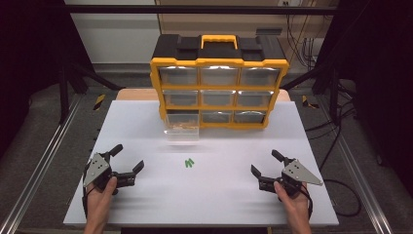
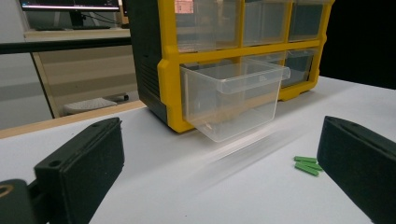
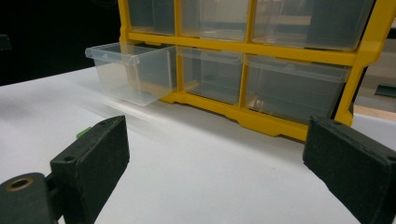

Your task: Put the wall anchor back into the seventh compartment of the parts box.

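Observation:
A yellow and black drawer cabinet (image 1: 218, 87) stands at the back of the white table (image 1: 146, 195). Its bottom-left clear drawer (image 1: 182, 127) is pulled out toward me, with small tan pieces inside. A few small green pegs (image 1: 189, 162) lie on the table in front of that drawer. My left gripper (image 1: 129, 157) rests low at the front left, open, nothing between its jaws. At the front right my right gripper (image 1: 265, 162) is open and empty too. The drawer (image 2: 233, 100) and green pegs (image 2: 307, 165) show ahead of the left jaws; the drawer (image 3: 131, 72) sits far left of the right jaws.
The cabinet (image 3: 261, 51) holds several other clear drawers, all pushed in. Metal rails run along both sides of the table, and cables lie on the floor at the right (image 1: 341, 190). A dark frame surrounds the workspace.

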Available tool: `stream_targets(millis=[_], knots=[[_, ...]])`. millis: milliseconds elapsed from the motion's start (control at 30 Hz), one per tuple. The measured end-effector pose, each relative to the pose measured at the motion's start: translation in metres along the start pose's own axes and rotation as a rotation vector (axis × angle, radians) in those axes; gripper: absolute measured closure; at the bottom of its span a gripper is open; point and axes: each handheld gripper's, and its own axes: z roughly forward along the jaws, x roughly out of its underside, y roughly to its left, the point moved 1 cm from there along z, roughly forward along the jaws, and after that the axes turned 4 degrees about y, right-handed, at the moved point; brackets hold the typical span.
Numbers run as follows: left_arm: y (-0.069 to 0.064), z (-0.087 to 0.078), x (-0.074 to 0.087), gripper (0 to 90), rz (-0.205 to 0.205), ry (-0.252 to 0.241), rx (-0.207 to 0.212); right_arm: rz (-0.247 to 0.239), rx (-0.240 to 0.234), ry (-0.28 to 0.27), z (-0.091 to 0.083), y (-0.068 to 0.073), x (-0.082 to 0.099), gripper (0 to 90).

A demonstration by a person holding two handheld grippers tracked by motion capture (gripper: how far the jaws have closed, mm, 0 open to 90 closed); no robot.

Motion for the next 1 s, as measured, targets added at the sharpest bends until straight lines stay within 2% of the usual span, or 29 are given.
stream_targets(millis=[100, 167, 333, 433, 467, 533, 567, 600, 633, 667, 700, 733, 767, 900, 1000], knots=[[0.000, 0.000, 0.000, 0.8, 0.003, 0.001, -0.002, 0.003, -0.003, 0.010, 0.000, 0.000, 0.000, 7.5], [0.001, 0.001, 0.001, 0.9, 0.011, 0.001, -0.008, 0.003, -0.014, 0.036, 0.001, 0.002, 0.001, 7.9], [0.002, 0.002, 0.002, 0.9, 0.016, 0.010, -0.013, -0.021, -0.002, 0.072, 0.003, 0.005, 0.001, 7.1], [0.002, 0.002, 0.002, 0.9, 0.018, 0.014, -0.018, -0.057, 0.024, 0.155, 0.009, 0.011, -0.004, 10.0], [0.002, 0.002, 0.002, 0.9, 0.021, 0.017, -0.020, -0.070, 0.018, 0.167, 0.010, 0.013, -0.005, 9.5], [0.002, 0.002, 0.002, 0.9, 0.021, 0.018, -0.020, -0.068, 0.004, 0.189, 0.014, 0.018, -0.008, 9.4], [0.002, 0.002, 0.002, 0.9, 0.021, 0.018, -0.020, -0.083, 0.006, 0.213, 0.017, 0.020, -0.009, 9.2], [0.003, 0.003, 0.002, 0.9, 0.024, 0.018, -0.020, -0.083, 0.006, 0.213, 0.017, 0.020, -0.009, 9.2], [0.003, 0.003, 0.003, 0.9, 0.027, 0.023, -0.022, -0.109, -0.005, 0.246, 0.022, 0.026, -0.010, 8.7], [0.003, 0.003, 0.003, 0.9, 0.027, 0.023, -0.022, -0.109, -0.005, 0.246, 0.022, 0.026, -0.010, 8.7], [0.004, 0.003, 0.003, 0.9, 0.026, 0.024, -0.022, -0.109, -0.010, 0.265, 0.025, 0.029, -0.011, 8.4], [0.004, 0.004, 0.003, 0.9, 0.027, 0.026, -0.021, -0.114, -0.009, 0.319, 0.031, 0.034, -0.014, 8.2], [0.004, 0.004, 0.003, 0.9, 0.027, 0.026, -0.021, -0.114, -0.009, 0.319, 0.031, 0.034, -0.014, 8.2], [0.002, 0.005, 0.004, 1.0, 0.030, 0.032, -0.016, -0.151, -0.031, 0.435, 0.049, 0.045, -0.022, 8.2], [0.001, 0.006, 0.004, 1.0, 0.033, 0.036, -0.009, -0.156, -0.049, 0.457, 0.057, 0.049, -0.024, 8.3]])
